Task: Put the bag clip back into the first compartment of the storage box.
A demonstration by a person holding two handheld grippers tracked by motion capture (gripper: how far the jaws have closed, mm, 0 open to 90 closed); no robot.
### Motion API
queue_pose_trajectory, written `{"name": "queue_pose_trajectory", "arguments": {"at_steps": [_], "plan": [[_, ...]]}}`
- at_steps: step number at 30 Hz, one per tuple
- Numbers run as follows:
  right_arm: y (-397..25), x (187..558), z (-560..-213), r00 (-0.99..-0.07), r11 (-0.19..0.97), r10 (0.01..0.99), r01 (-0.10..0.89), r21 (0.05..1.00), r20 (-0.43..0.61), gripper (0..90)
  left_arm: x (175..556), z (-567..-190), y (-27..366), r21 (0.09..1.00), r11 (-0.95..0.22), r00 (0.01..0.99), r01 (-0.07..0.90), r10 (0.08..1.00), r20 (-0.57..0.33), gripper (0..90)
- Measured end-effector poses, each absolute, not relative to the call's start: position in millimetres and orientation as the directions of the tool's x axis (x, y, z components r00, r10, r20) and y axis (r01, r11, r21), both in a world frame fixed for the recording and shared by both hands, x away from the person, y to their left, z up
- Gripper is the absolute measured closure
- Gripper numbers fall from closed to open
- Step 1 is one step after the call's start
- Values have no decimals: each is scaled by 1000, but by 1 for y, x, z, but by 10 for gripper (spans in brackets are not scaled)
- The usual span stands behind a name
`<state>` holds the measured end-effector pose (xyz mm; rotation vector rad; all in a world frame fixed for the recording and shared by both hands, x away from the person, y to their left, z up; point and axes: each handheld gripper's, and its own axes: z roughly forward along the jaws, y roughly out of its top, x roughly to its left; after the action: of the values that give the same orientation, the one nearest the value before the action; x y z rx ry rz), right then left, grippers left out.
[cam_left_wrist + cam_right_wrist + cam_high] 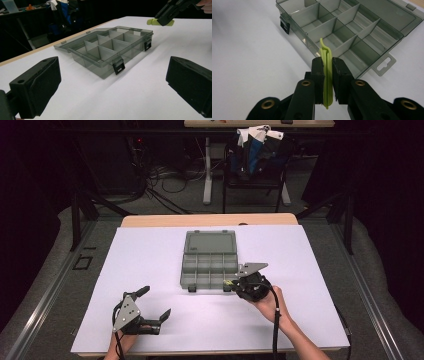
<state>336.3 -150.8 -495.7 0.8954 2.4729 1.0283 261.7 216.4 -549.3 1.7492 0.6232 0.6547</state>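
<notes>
Green clip (326, 75) clamped between right tool (327, 72) jaws.

— Where was the left gripper (154, 303)?
— Lower left of the high view, in the person's left hand (121, 343), jaws spread wide apart.
— And the right gripper (231, 284)?
— Lower centre, in the right hand (269, 303), jaws pressed together on a thin green piece (326, 75).

One organizer box (209, 259), one green clip (326, 75)
</notes>
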Motion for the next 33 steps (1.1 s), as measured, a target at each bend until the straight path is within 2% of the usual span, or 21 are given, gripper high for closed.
{"name": "queue_pose_trajectory", "arguments": {"at_steps": [33], "plan": [[-129,361,-492,-764,550,643,418,723,-48,803,262,-549,216,965,-247,708,83,696,117,0]]}}
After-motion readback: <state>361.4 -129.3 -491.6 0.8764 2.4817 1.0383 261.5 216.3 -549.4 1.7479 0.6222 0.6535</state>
